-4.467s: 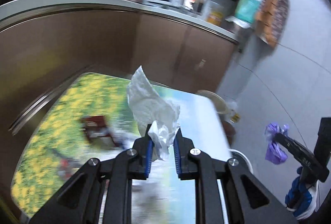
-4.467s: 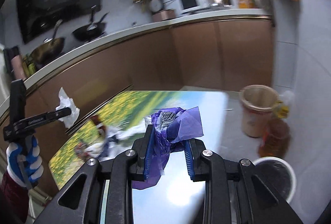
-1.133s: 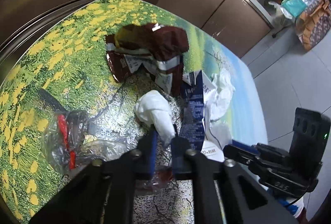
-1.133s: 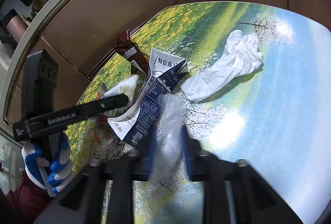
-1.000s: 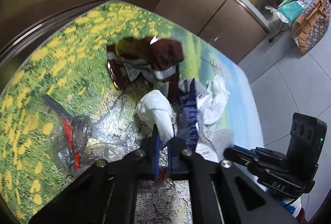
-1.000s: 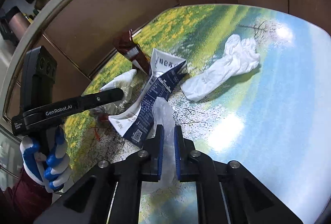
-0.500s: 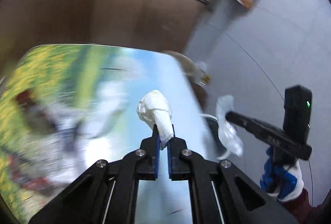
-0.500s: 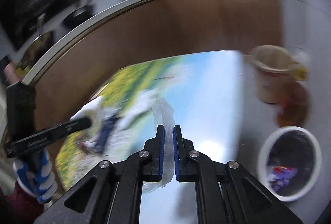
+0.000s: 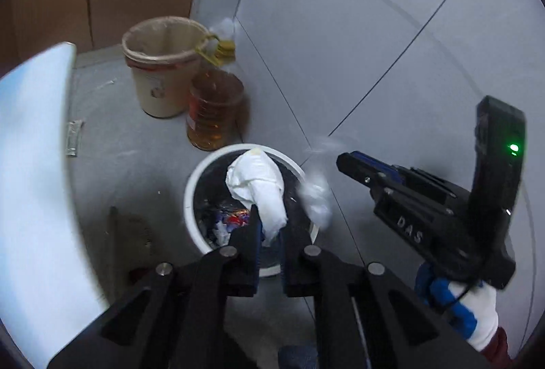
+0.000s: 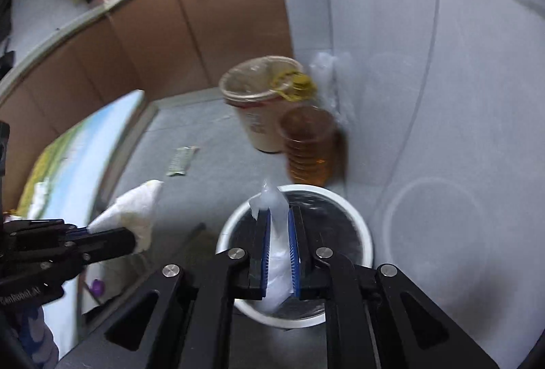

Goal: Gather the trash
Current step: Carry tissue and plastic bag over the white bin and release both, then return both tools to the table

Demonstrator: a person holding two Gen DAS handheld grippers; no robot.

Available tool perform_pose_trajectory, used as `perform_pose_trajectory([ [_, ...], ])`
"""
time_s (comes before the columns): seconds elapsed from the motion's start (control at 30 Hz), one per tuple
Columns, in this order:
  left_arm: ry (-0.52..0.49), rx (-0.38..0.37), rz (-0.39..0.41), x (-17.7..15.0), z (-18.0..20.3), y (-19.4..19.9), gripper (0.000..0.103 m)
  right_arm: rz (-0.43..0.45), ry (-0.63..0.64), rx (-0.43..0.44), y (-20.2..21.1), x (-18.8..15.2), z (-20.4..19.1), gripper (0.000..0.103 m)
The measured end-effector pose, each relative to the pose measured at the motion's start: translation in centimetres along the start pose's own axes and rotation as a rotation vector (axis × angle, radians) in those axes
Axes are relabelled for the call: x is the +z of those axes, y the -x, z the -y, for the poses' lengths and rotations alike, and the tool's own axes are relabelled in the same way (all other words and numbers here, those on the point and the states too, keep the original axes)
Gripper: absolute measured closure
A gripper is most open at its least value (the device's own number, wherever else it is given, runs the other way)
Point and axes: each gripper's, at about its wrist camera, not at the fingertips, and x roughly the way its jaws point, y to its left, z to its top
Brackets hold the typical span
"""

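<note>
Both hand-held grippers had swung from surface to over bin (image 9: 190,198): left (image 9: 269,229) pinched soft tissue (image 9: 259,185), right (image 10: 279,250) clamped light, limp film (image 10: 276,233); grip bunched part.

Crumpled white paper tissue (image 9: 259,188), clear filmy plastic wrapper (image 10: 277,229), glossy white bin (image 9: 190,198).

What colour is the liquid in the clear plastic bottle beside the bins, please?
Amber-orange; the clear plastic bottle shows best in the left wrist view.

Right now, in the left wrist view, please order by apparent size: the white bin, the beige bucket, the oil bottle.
1. white bin, though it is nearest the camera
2. beige bucket
3. oil bottle, clearly smallest
</note>
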Motion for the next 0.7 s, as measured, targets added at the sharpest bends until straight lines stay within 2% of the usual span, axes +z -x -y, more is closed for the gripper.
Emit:
perform_pose_trajectory([
  [0.03, 0.007, -0.002, -0.010, 0.1, -0.3, -0.6, 0.083, -0.004, -0.003, -0.016, -0.3, 0.0, 0.8, 0.077],
  [0.1, 0.028, -0.002, -0.014, 0.2, -0.5, -1.5, 0.075, -0.002, -0.006, -0.039, -0.6, 0.1, 1.2, 0.068],
  [0.2, 0.057, -0.009, 0.002, 0.1, -0.9, -1.6, 0.063, 0.017, 0.002, -0.048, -0.5, 0.1, 0.8, 0.062],
  [0.33, 0.058, 0.000, 0.051, -0.2, -1.1, 0.7, 0.063, 0.060, 0.024, -0.060, 0.9, -0.2, -0.4, 0.061],
  [0.47, 0.072, 0.033, 0.150, -1.0, -2.1, 5.0, 0.063, 0.113, 0.031, -0.024, 3.3, 0.2, -2.0, 0.061],
  [0.57, 0.088, 0.091, 0.228, -2.5, -3.7, 9.3, 0.063, 0.150, 0.052, 0.027, 5.3, 0.6, -4.4, 0.060],
  [0.7, 0.102, 0.205, 0.294, -5.3, -6.3, 15.1, 0.062, 0.178, 0.097, 0.113, 7.5, 1.1, -8.9, 0.052],
])
